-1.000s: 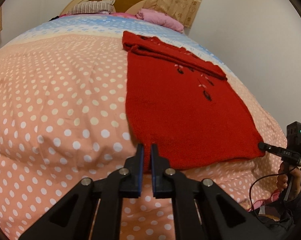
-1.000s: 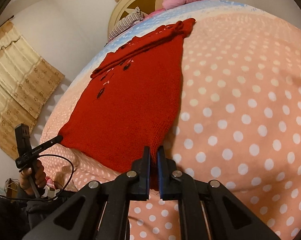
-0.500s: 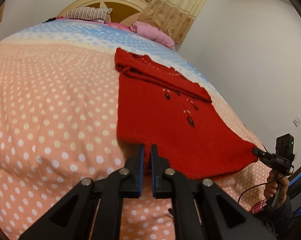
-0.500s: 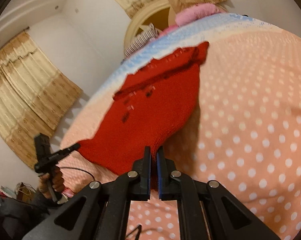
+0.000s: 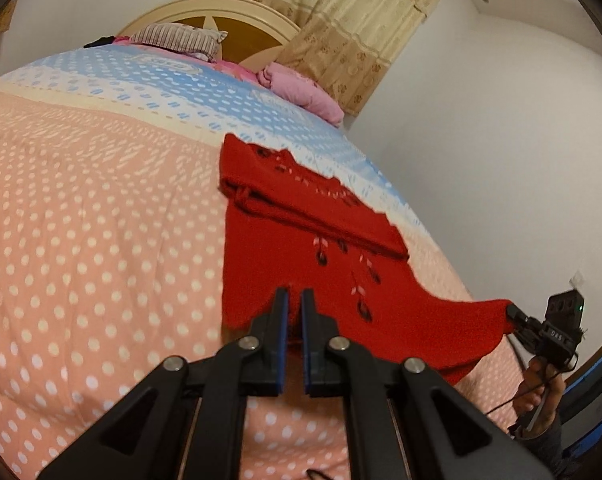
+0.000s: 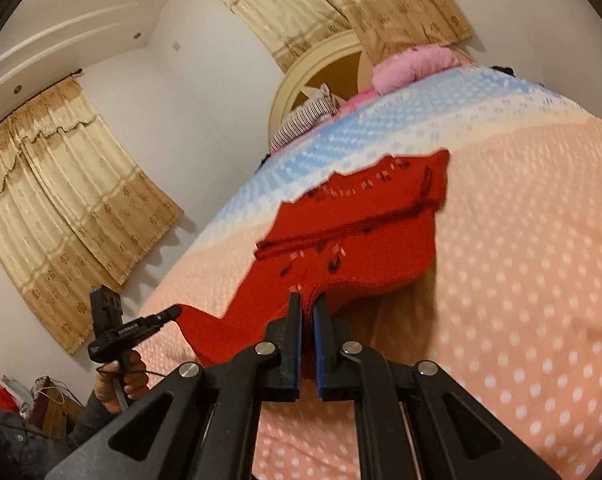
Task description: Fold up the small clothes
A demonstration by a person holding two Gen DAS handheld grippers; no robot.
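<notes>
L gripper (image 5: 294,300): I've got it clenched on red sweater (image 5: 301,248) hem corner.
R gripper (image 6: 307,304): clenched on other corner.
Hem: lifted off bed (image 5: 81,240).

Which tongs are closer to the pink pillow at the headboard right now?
Hard to call: neither is clearly nearer. Left tongs and right tongs each grip a near hem corner of the red sweater, far from the pink pillow.

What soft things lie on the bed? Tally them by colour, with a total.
Red: 1, the sweater, its near hem pinched by the left gripper and right gripper
Pink: 1, the bundle
Striped: 1, the pillow
Total: 3
</notes>
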